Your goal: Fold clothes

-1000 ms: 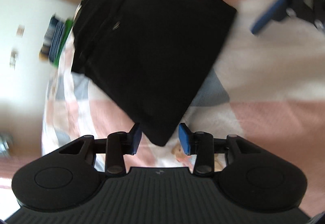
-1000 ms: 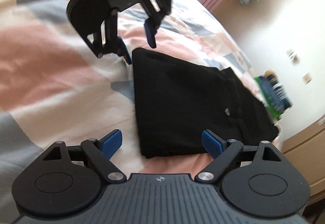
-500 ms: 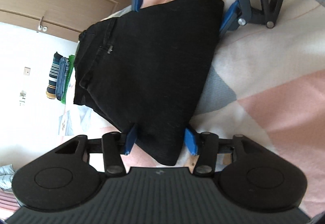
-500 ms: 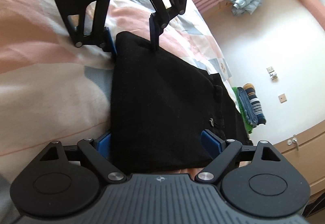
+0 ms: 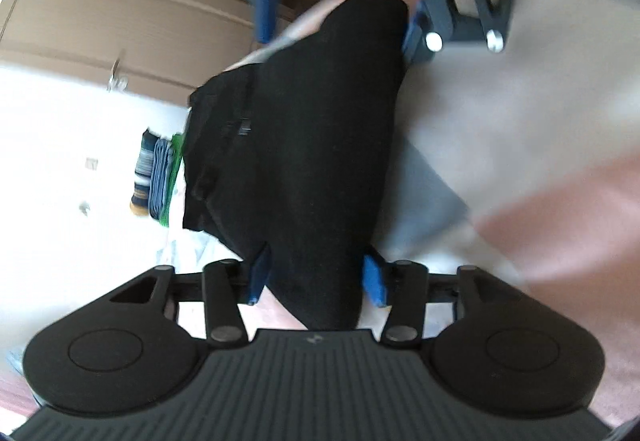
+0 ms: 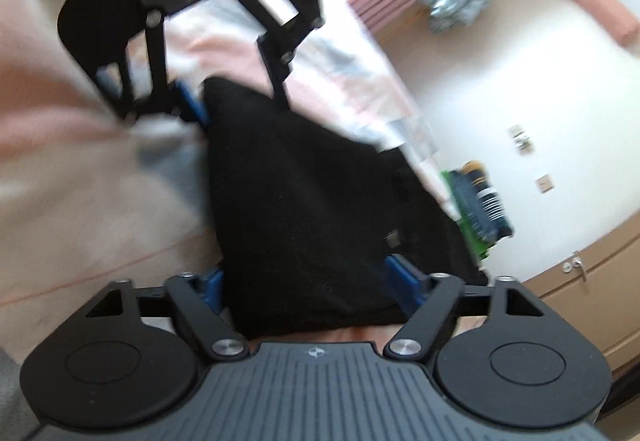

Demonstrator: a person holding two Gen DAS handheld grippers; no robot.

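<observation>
A folded black garment [image 5: 304,145] lies on a bed with a pink, grey and white patchwork blanket [image 5: 520,129]. My left gripper [image 5: 316,277] is open and straddles the garment's near corner, its blue pads [image 5: 258,273] right against the cloth. My right gripper [image 6: 308,287] is open wide around the opposite end [image 6: 304,225], with cloth filling the gap between its fingers. Each gripper shows in the other's view: the right gripper [image 5: 340,13] at the garment's far end and the left gripper [image 6: 236,101] at its far corner. Both views are blurred.
A stack of folded clothes [image 5: 158,173], also visible as the same stack [image 6: 480,205] in the right wrist view, sits past the bed's edge by a white wall. Wooden cupboard doors [image 5: 120,21] stand beyond it. A crumpled grey cloth [image 6: 460,1] lies farther off.
Both grippers have slid in from outside the garment until each straddles one end. The cloth now looks narrower and bunched between them, and the views have tilted.
</observation>
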